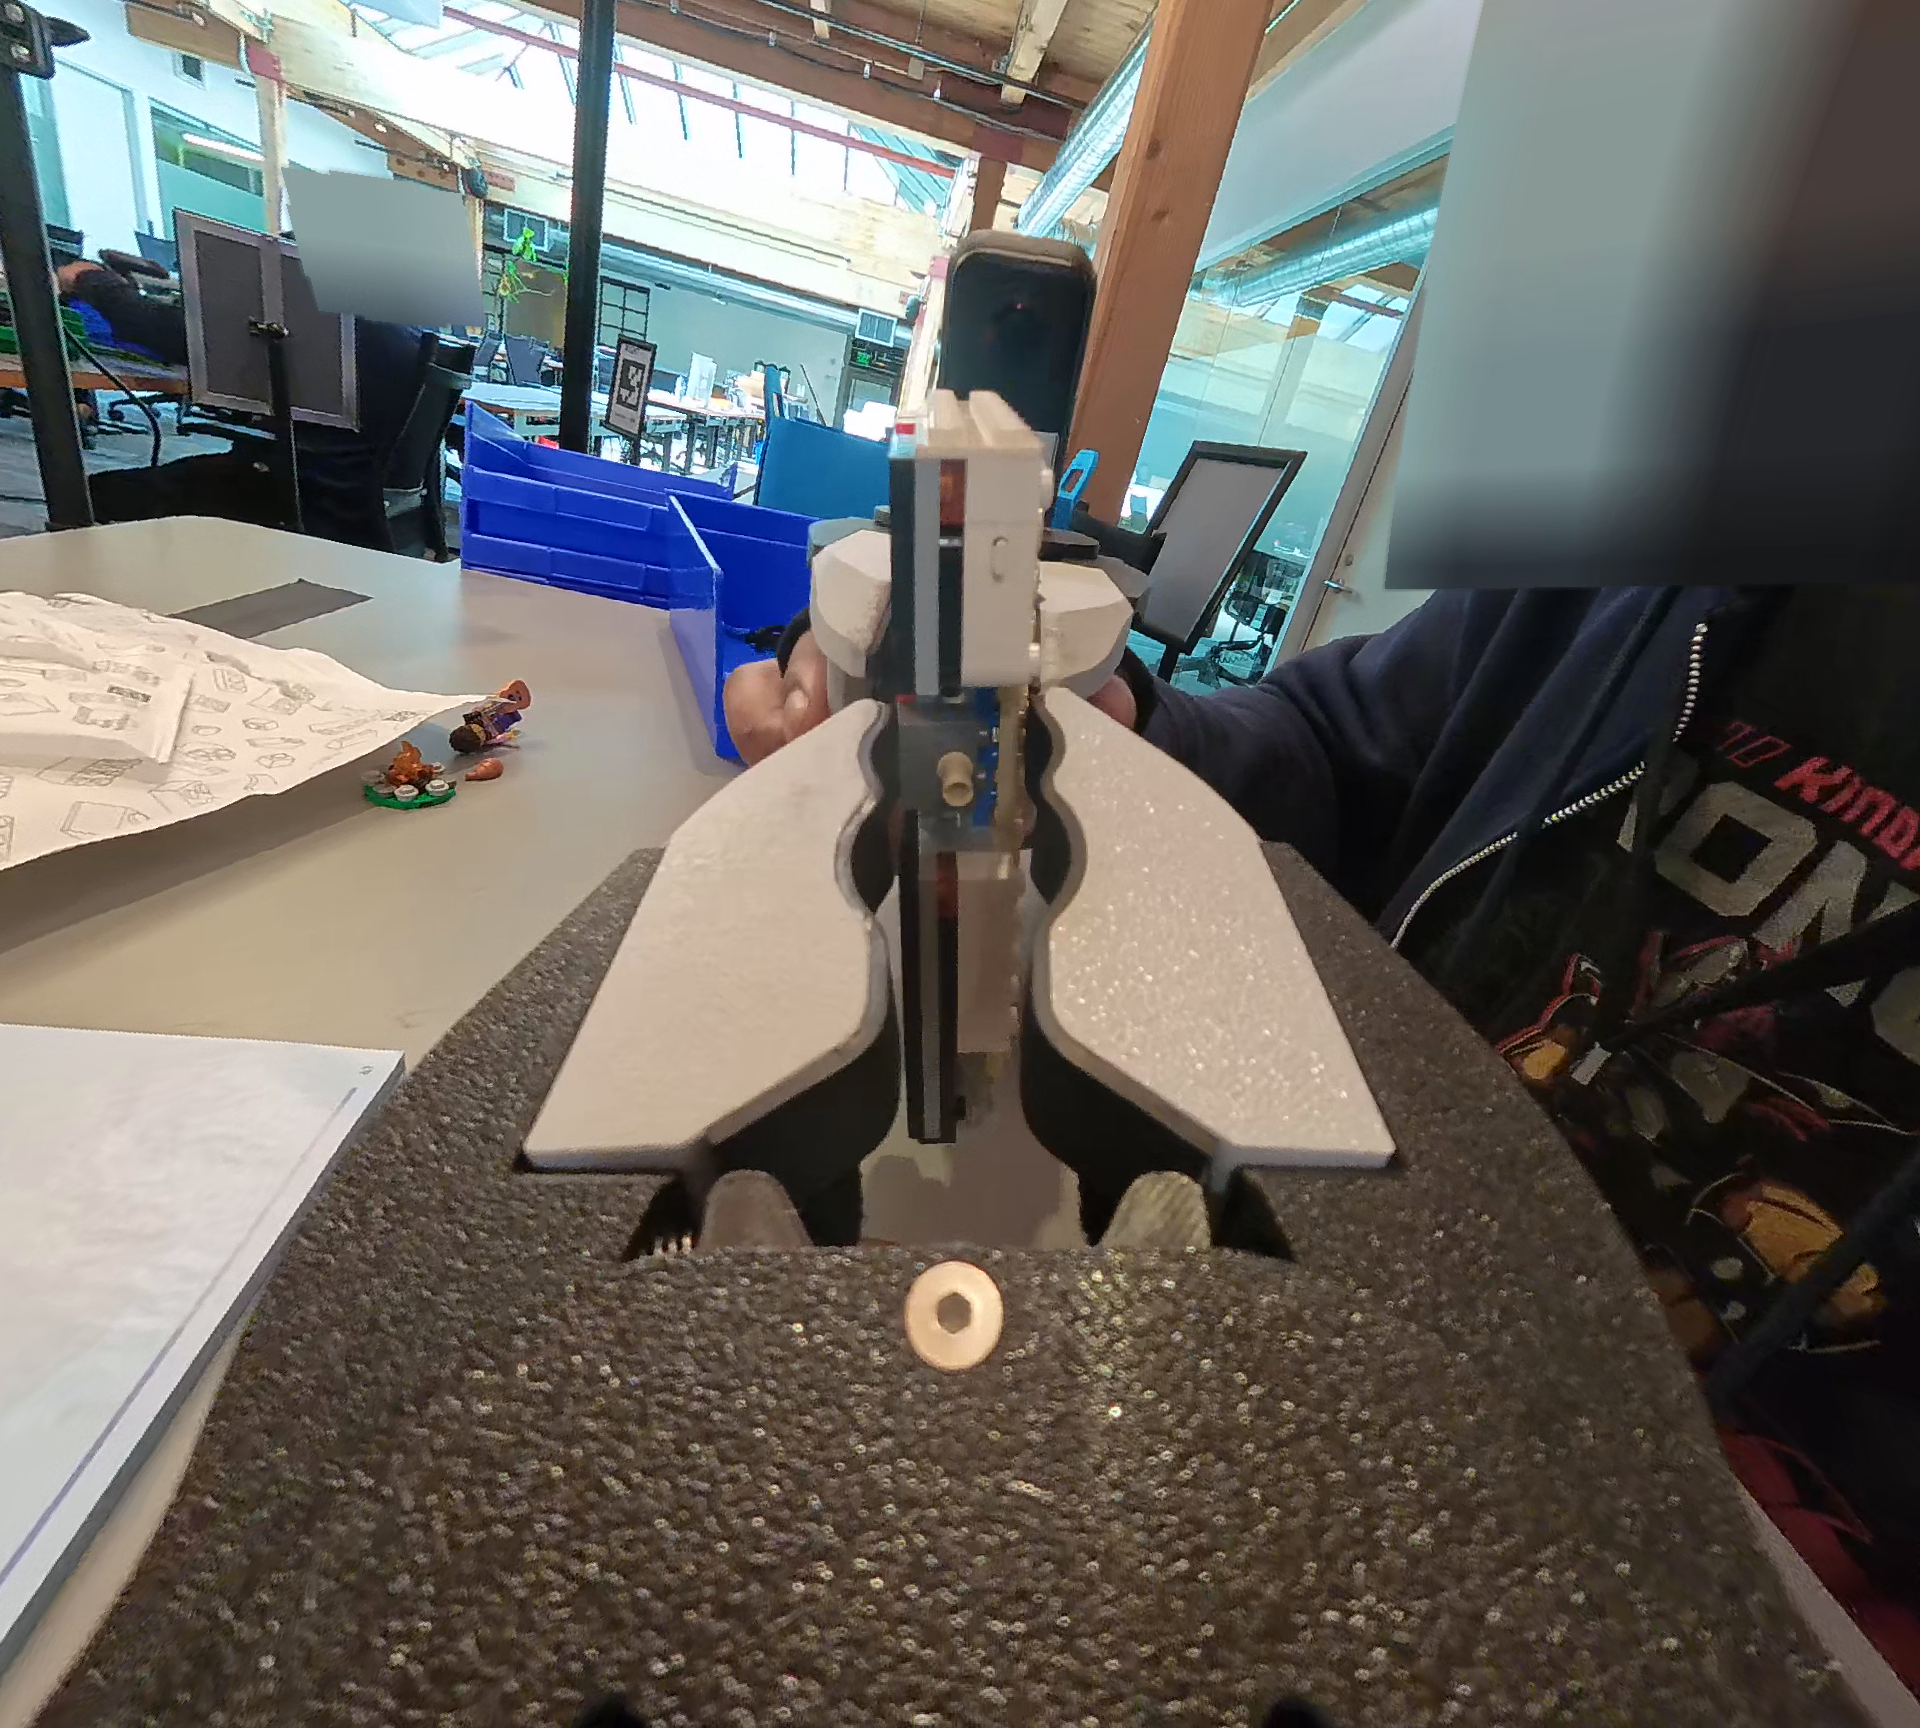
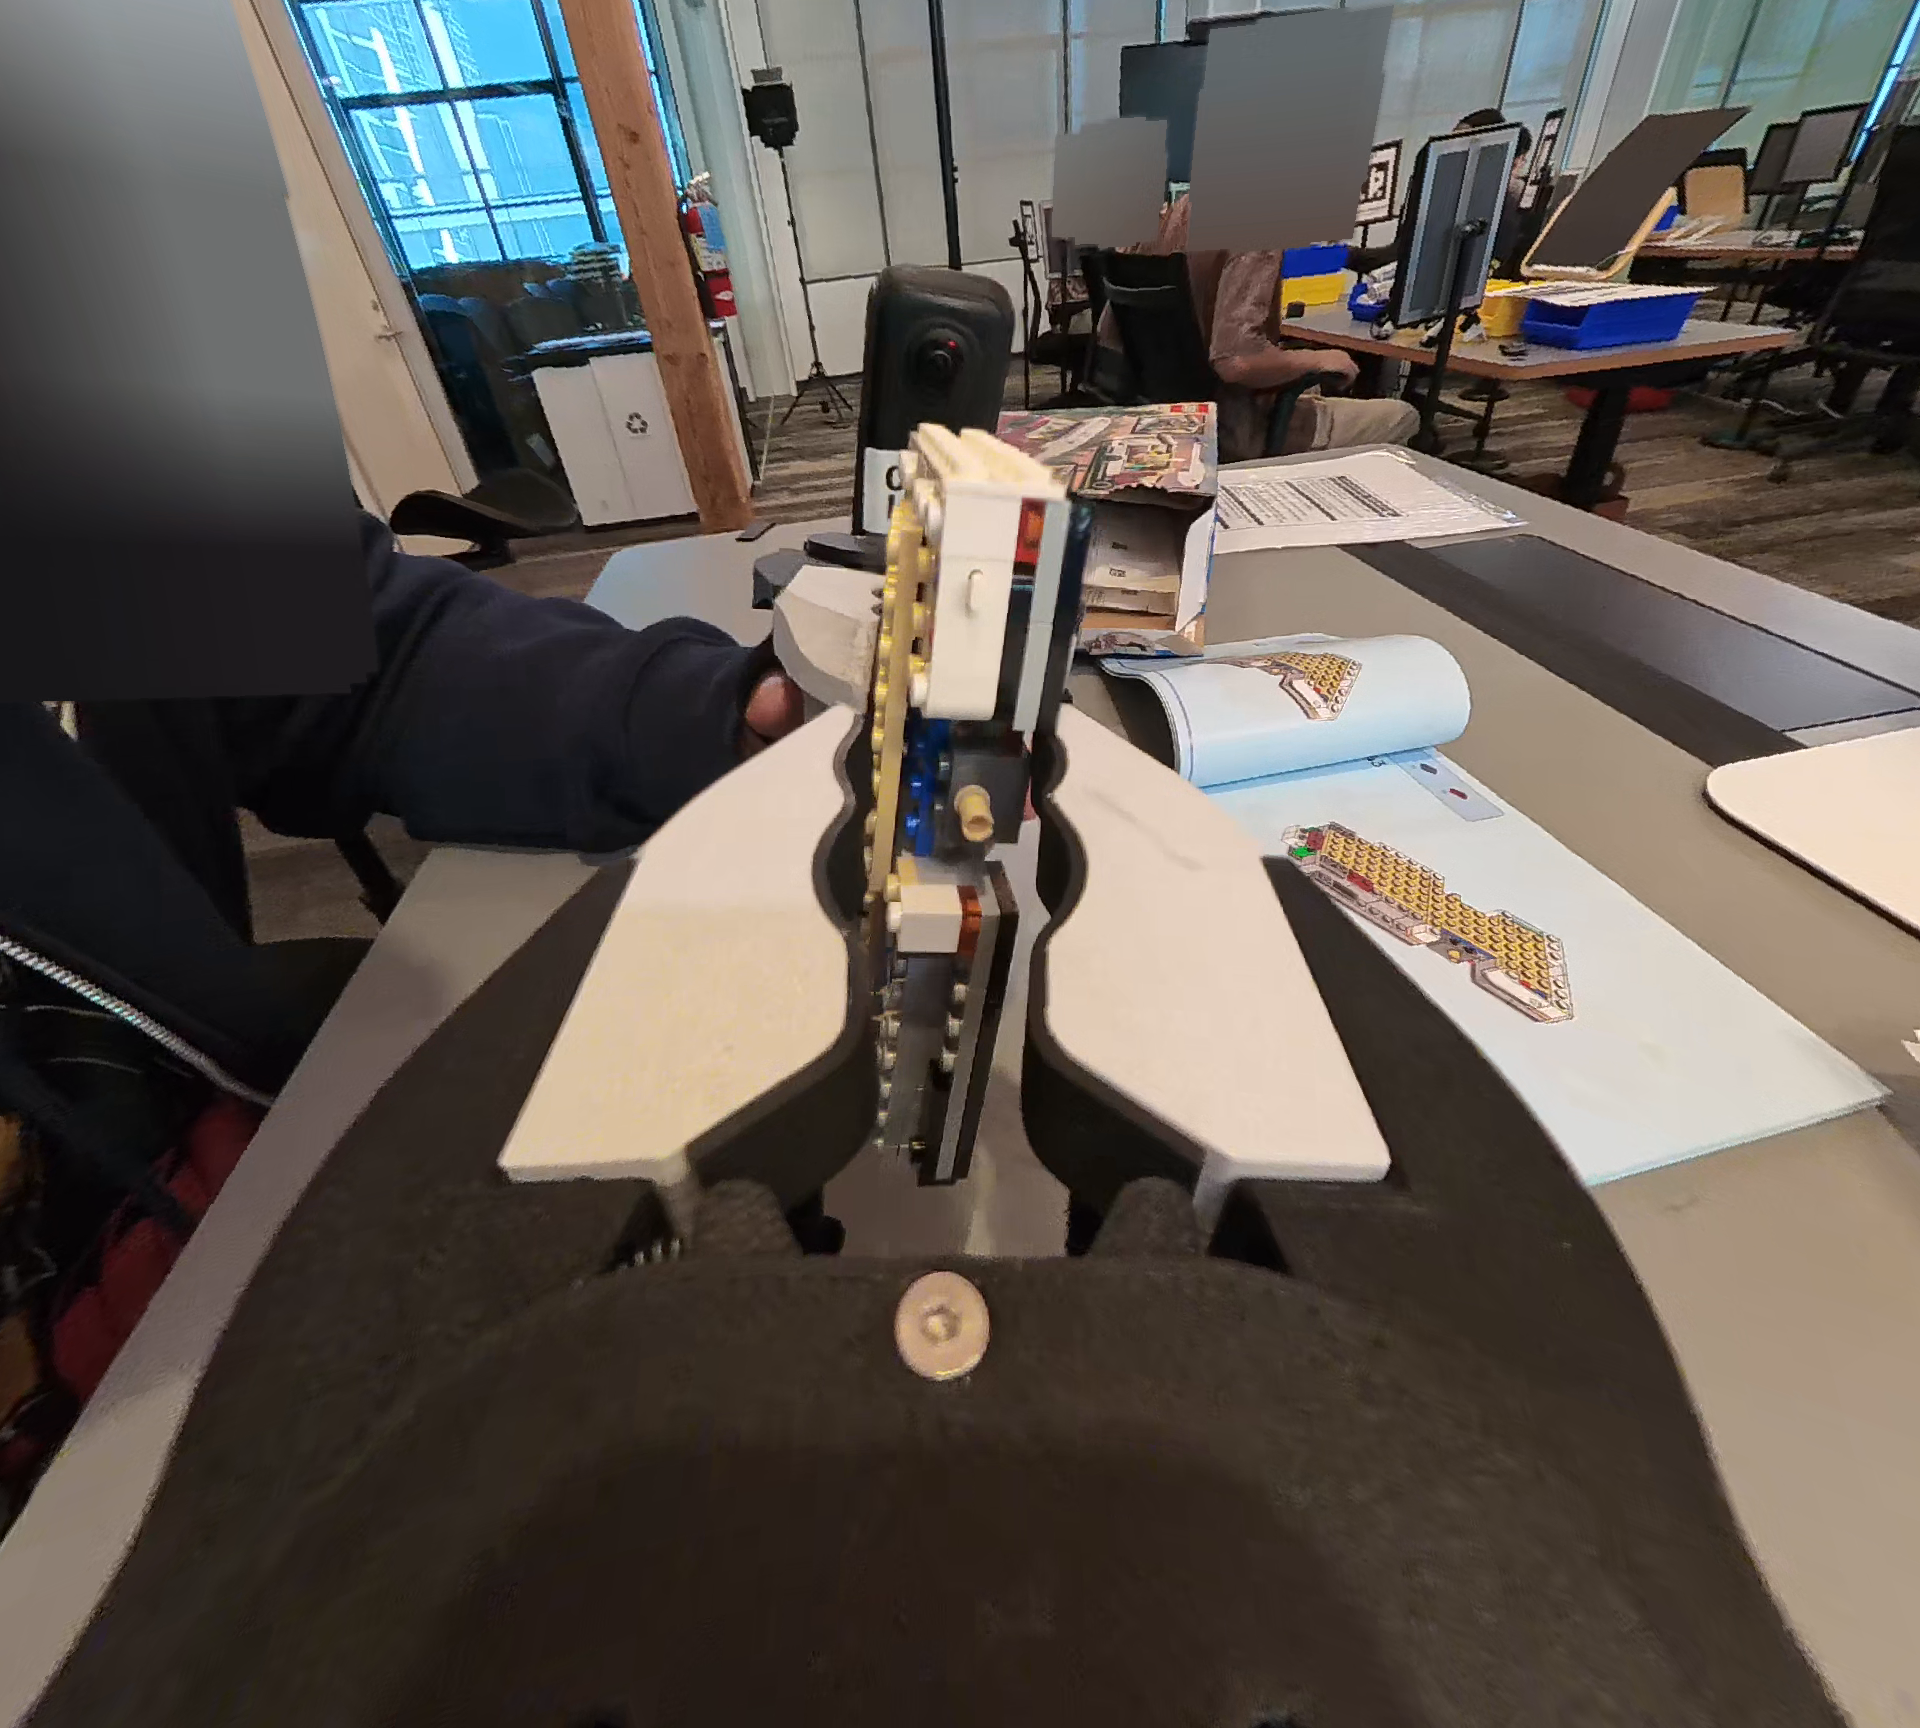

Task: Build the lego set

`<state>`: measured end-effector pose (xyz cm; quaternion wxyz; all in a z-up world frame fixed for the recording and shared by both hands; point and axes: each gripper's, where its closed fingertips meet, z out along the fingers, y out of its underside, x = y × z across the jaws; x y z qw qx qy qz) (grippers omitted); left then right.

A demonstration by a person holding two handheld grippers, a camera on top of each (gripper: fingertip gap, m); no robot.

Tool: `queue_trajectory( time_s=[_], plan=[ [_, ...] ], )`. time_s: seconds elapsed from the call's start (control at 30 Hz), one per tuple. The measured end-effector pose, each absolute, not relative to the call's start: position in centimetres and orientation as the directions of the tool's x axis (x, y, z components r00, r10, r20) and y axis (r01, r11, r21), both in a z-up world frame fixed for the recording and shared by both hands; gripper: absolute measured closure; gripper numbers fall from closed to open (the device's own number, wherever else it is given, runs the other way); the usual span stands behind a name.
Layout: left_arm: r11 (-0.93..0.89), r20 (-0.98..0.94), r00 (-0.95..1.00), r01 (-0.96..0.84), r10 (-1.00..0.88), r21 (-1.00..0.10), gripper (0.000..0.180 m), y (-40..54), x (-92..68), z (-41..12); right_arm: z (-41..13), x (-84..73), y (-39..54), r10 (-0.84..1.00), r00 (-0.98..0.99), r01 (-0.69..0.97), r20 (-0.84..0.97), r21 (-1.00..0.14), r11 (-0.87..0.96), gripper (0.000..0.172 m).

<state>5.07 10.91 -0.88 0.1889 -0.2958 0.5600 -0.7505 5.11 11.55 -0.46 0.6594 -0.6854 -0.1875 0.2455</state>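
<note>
Nearest the left wrist camera, the left gripper (image 1: pixel 961 774) has its jaws partly closed on a long toy-brick assembly of white, black, grey, blue and tan bricks (image 1: pixel 971 598) standing on edge between its two white fingers (image 1: pixel 758 909); the scalloped black inner pads press its flanks near a dark grey block with a tan peg. The assembly runs from deep in the jaws out toward twelve o'clock, where its white boxy end rises clear of the fingertips.

The right gripper (image 2: pixel 951 785) meets the same assembly from the opposite end, jaws narrowed on it likewise, the right pad against the dark grey block; the pad on the tan side is partly hidden. Each view shows the other gripper's white fingertips beyond the assembly, with a hand in a dark blue sleeve (image 2: pixel 499 722) behind them and an upright black camera on that gripper.

Only the right wrist view shows the tan studded plate (image 2: pixel 888 743) lining the assembly's left face. At two o'clock it also shows an open light-blue instruction booklet (image 2: pixel 1538 951) on the grey worktop (image 2: pixel 1766 1263), and a torn-open cardboard box (image 2: pixel 1132 525) farther at one o'clock.

Only the left wrist view shows, at ten o'clock, a small toy figure with a green round base and orange pieces (image 1: pixel 447 753) beside a crumpled white printed sheet (image 1: pixel 156 743), with blue plastic bins (image 1: pixel 603 515) beyond at eleven o'clock.
</note>
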Motion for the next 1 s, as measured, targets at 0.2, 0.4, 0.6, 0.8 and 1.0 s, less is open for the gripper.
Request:
queue_trajectory(
  time_s=[0.2, 0.4, 0.6, 0.8, 1.0],
  plan=[
    [-0.297, 0.242, -0.751, -0.064, -0.614, -0.953, 0.158, 10.75, 5.12, -1.08, -0.64, 5.16, 11.4, 0.61, 0.784, -0.104, -0.115, -0.993, -0.053, 0.147],
    [-0.273, 0.226, -0.748, -0.062, -0.624, -0.96, 0.158, 10.68, 4.99, -0.97, -0.65, 5.0, 11.29, 0.628, 0.767, -0.121, -0.13, -0.991, -0.057, 0.147],
    [-0.286, 0.232, -0.734, -0.054, -0.638, -0.957, 0.153, 10.76, 5.14, -0.8, -0.67, 5.12, 11.31, 0.63, 0.764, -0.131, -0.14, -0.989, -0.061, 0.148],
    [-0.291, 0.227, -0.732, -0.042, -0.642, -0.956, 0.157, 10.78, 5.07, -0.62, -0.65, 4.97, 11.25, 0.635, 0.762, -0.119, -0.126, -0.991, -0.054, 0.148],
    [-0.36, 0.288, -0.745, -0.069, -0.601, -0.93, 0.157, 10.64, 5.06, -0.53, -0.44, 4.96, 11.16, 0.646, 0.75, -0.148, -0.144, -0.988, -0.049, 0.147]
  ],
)
